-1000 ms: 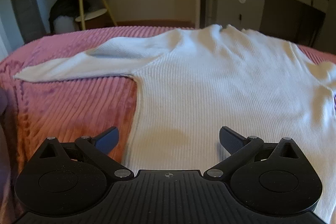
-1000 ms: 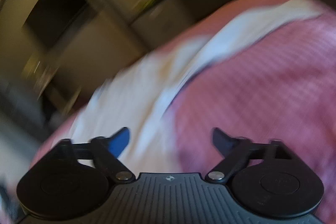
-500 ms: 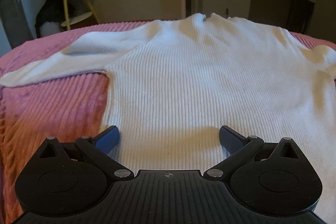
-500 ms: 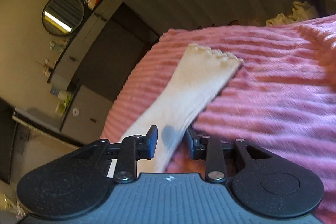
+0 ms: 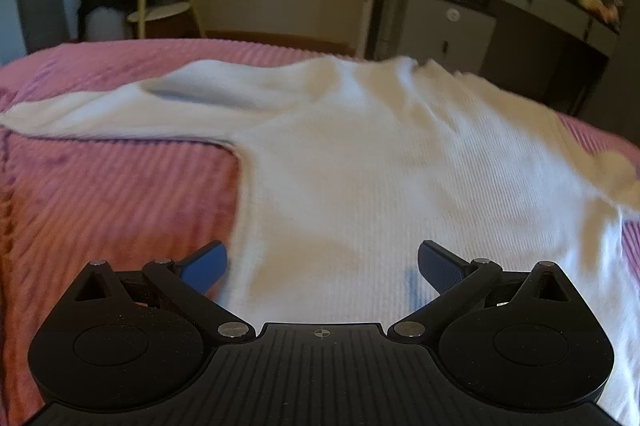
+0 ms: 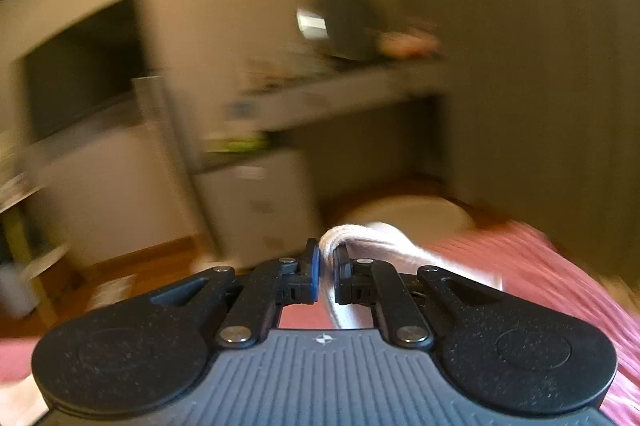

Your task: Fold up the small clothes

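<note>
On the pink ribbed bedspread [image 5: 104, 210] a white knit sweater [image 5: 400, 178] is spread flat with its neck toward the far wall, one sleeve [image 5: 120, 114] stretched out to the left. The left tool [image 5: 322, 262] is held low over the hem, its jaws set wide with nothing between them. The right tool [image 6: 325, 268] has just been closing, and its jaws are now pinched narrow on a bunched strip of white knit [image 6: 360, 238], judged to be the sweater's other sleeve, though the right wrist view is heavily smeared and the cuff cannot be made out.

The step in hand is judged to be the folding of that sleeve across the body. It is best done with the grip kept firm while the sleeve is carried over the chest in a low arc, so that the shoulder is not dragged out of line. The sleeve should be laid straight and flat before release. The hem could be pinned by the left tool if the body starts to slide on the bedspread.

No brand, label or readable writing is found on the sweater or the bedspread; only a small crosshair mark [image 5: 319, 333] is seen on each tool body.
</note>
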A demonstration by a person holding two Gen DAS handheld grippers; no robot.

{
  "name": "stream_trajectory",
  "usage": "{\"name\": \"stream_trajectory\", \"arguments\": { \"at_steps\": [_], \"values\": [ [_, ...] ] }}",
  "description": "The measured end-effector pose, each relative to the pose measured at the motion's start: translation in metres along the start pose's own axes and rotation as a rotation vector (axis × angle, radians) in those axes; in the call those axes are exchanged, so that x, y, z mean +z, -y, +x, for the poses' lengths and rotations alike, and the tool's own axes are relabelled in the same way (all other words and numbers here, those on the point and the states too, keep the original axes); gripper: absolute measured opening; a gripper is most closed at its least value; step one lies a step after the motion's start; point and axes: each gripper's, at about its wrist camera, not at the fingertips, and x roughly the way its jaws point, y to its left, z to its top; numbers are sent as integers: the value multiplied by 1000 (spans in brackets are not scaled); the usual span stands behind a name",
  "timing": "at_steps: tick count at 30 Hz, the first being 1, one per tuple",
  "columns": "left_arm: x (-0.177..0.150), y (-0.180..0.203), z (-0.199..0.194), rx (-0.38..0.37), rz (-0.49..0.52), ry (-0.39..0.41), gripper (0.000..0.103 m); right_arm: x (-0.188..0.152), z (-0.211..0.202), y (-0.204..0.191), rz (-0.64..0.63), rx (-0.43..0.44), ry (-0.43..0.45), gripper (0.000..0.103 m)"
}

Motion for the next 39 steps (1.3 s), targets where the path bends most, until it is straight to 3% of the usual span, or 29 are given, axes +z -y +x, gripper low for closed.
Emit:
{"name": "stream_trajectory", "arguments": {
  "at_steps": [3,5,8,9,12,15,20,28,31,32,34,38,39],
  "values": [
    [5,-12,-12,-4,-34,27,103,-11,-18,-79,-104,192,4,7],
    [8,-19,-17,2,-49,40,103,-35,-25,-129,-160,337,-56,7],
    [12,-34,-23,-1,-95,63,103,-83,-32,-176,-198,461,-186,27],
    [13,-39,-23,-6,-109,64,103,-98,-37,-183,-174,470,-219,28],
    [16,-48,-22,-30,-159,69,103,-131,-54,-174,-84,412,-270,28],
    [15,-49,-18,-92,-183,64,103,-155,-72,-144,-13,274,-280,28],
    [18,-38,-1,-151,-139,37,103,-189,-81,-85,143,164,-331,28],
    [51,-15,31,-216,-154,56,103,-200,-39,-55,336,157,-328,28],
    [69,-10,61,-240,-188,10,101,-199,-29,-45,388,176,-315,28],
    [74,-11,73,-244,-208,-21,98,-198,-27,-41,390,170,-303,28],
    [81,-13,93,-247,-250,-77,74,-198,-25,-32,407,155,-287,28],
    [92,-16,111,-245,-302,-106,68,-202,-17,-14,490,159,-284,28],
    [95,-15,111,-263,-299,-101,51,-202,-15,-13,502,163,-280,28]
  ]
}}
